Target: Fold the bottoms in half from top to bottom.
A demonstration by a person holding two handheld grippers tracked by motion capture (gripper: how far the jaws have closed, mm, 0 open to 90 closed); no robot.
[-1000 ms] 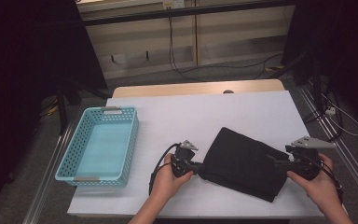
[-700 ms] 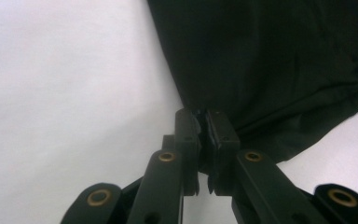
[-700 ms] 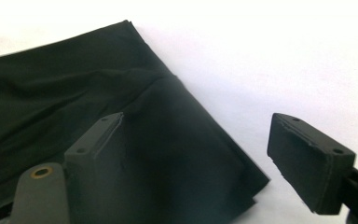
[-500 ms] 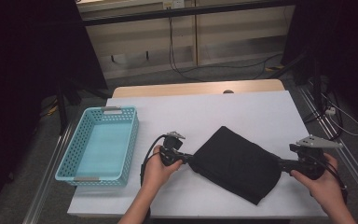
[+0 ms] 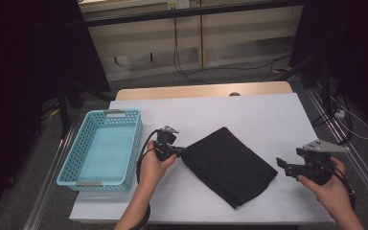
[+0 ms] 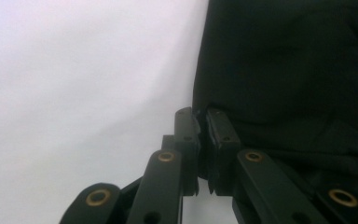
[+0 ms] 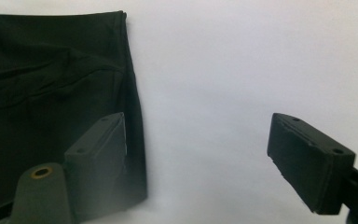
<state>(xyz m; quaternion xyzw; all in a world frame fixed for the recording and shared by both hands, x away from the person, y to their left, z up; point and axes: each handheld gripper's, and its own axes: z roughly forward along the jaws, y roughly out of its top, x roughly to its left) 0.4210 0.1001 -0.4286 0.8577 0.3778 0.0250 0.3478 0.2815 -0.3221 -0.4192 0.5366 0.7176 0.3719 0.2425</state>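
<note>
- A folded black cloth [image 5: 227, 165], a soft, flat rectangle lying at a diagonal, sits at the lower centre of the high view on the white table top [image 5: 249, 115].
- The left gripper [image 5: 178, 151], a black 2-jaw tool held in the person's left hand [image 5: 154, 165], is at the cloth's left corner, left of centre in the high view.
- In the left gripper view its 2 black jaws stand pressed together at the bottom centre of the frame, pinching the edge of the black cloth [image 6: 289, 70], which covers the right half of that frame.
- The right gripper [image 5: 281, 165], black with a grey 3-cornered plate on top, is at the lower right of the high view in the person's right hand [image 5: 333, 189]; its tip is just beside the cloth's right corner, apart from it.
- In the right gripper view its 2 jaws are spread wide with nothing between them but bare table; the black cloth [image 7: 51, 93] takes up the left part of the frame, behind the left jaw.
- A light blue perforated plastic basket [image 5: 72, 163] stands at the left of the high view, near the left hand.
</note>
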